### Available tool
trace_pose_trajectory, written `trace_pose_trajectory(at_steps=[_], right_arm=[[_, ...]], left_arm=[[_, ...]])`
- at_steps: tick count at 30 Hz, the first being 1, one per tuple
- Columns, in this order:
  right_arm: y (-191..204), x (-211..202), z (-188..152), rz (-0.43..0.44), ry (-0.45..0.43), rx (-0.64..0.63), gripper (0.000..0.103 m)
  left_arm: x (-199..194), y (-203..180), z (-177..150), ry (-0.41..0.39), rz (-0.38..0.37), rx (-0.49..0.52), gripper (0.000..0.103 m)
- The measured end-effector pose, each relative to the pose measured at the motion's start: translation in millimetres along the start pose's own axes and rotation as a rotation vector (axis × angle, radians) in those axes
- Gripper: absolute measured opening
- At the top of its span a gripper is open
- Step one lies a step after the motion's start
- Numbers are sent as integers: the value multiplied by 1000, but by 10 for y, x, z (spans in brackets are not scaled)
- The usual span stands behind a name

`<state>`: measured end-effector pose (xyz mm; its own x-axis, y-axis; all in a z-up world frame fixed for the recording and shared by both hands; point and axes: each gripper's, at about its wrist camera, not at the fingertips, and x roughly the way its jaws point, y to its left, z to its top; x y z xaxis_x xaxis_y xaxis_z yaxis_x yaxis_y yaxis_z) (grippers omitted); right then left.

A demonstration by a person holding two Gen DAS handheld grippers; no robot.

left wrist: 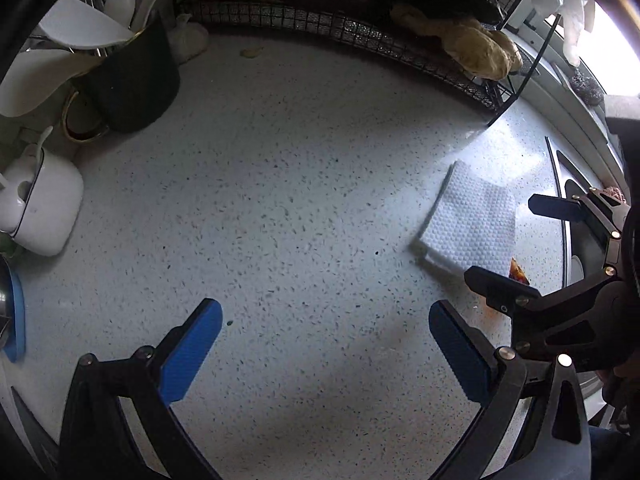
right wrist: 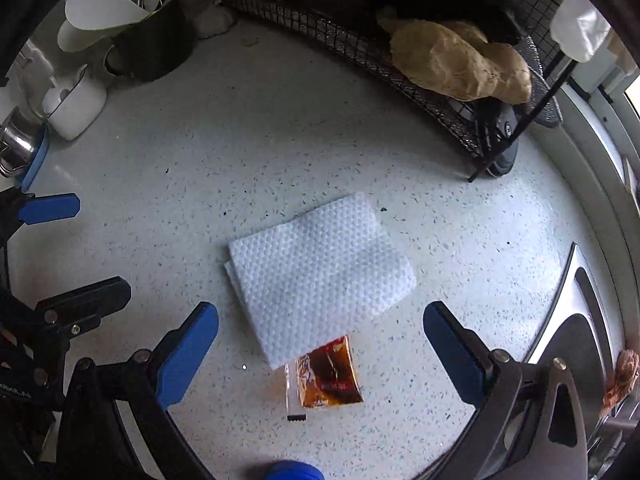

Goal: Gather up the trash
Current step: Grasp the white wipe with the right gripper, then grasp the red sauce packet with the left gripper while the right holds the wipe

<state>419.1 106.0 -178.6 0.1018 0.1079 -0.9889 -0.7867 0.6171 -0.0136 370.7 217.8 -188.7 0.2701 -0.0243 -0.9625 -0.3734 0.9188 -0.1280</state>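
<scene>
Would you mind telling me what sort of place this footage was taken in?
Most likely a home kitchen counter: a speckled countertop beside a steel sink, a black utensil holder with spoons, and a wire rack holding ginger.

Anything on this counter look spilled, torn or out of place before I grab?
Yes. A torn-open sauce packet with brown residue lies half tucked under the folded paper towel, between the open right gripper fingers. No obvious puddle on the counter.
</scene>
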Motion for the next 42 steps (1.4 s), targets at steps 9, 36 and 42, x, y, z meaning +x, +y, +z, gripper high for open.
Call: trace_pose_trajectory(at_steps=[9,36,42], right_arm=[[91,311,191,61,88,-66,99],[-161,-748,-530,82,-117,174,45],[-417,-757,-826,45,-138,252,20]], left_arm=[[175,109,104,19,16,4,102],[-356,-641,-228,-71,-56,198,102],[-296,-887,-163,-64,-74,269,103]])
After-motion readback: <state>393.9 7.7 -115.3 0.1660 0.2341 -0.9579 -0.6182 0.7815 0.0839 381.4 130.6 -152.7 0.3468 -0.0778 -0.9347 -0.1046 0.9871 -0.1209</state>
